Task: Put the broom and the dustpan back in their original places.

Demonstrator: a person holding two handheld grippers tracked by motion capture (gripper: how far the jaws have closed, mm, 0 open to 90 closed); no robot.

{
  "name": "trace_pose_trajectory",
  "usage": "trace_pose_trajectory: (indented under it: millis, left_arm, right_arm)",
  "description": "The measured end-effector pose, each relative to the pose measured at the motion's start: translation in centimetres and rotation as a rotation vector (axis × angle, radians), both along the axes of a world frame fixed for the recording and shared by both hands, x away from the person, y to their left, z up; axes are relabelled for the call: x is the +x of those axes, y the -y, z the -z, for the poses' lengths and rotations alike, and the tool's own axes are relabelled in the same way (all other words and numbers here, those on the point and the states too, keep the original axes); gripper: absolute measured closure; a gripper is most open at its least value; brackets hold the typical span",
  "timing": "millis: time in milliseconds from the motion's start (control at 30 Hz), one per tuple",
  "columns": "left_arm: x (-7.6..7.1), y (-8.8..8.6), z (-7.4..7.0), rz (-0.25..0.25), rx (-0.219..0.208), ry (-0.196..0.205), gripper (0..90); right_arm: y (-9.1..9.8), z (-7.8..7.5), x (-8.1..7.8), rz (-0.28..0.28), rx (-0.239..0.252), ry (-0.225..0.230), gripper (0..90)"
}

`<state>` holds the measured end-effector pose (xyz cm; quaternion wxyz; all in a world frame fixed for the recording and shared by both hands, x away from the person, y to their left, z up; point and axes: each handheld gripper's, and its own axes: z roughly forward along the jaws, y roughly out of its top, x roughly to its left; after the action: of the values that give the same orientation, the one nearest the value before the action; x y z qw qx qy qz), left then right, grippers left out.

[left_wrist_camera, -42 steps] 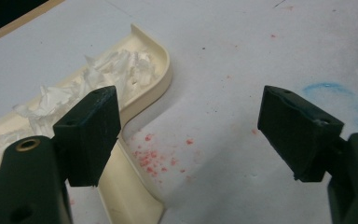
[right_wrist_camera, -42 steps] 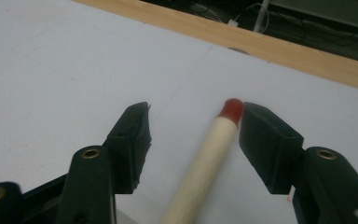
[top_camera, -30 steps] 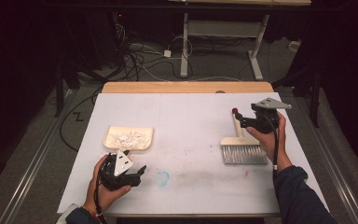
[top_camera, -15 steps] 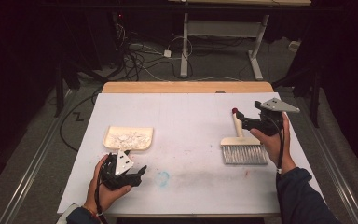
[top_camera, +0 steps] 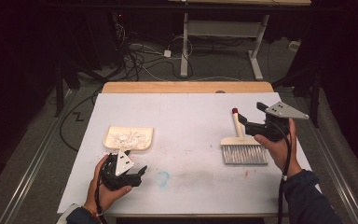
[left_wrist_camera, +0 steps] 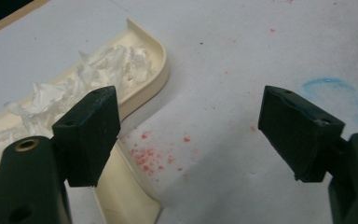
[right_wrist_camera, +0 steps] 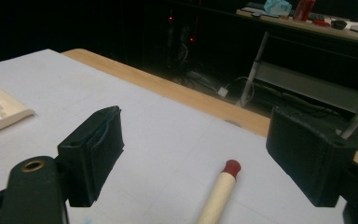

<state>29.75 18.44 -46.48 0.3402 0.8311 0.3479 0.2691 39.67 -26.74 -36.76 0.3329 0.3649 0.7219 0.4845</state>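
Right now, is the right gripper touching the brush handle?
Apart. In the right gripper view, the right gripper stands open, and the brush handle lies on the table below, clear of both jaws.

I counted two tools in my hands: my left tool (top_camera: 142, 171) near the bench's (top_camera: 191, 126) near edge, my right tool (top_camera: 240, 119) toward its right edge. On the bench lay one brush (top_camera: 242, 147), by the right edge, and one cream dustpan (top_camera: 128, 138), toward the left edge. The dustpan held one heap of white paper shreds (top_camera: 129, 138); the single scraps were too small to count. There was one blue ring mark (top_camera: 162, 178) near the near edge.
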Motion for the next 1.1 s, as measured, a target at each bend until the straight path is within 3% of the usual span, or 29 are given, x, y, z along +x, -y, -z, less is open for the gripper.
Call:
trace_pose_trajectory:
  millis: [467,1100]
  left_arm:
    - [0.0,0.0,0.0,0.008,0.003,-0.006,19.7]
    - [0.1,0.3,-0.1,0.03,0.013,0.012,19.6]
  right_arm:
    - [-0.8,-0.7,-3.1,-0.068,-0.06,0.062,19.1]
    - [0.6,0.4,-6.7,-0.111,-0.084,0.067,18.7]
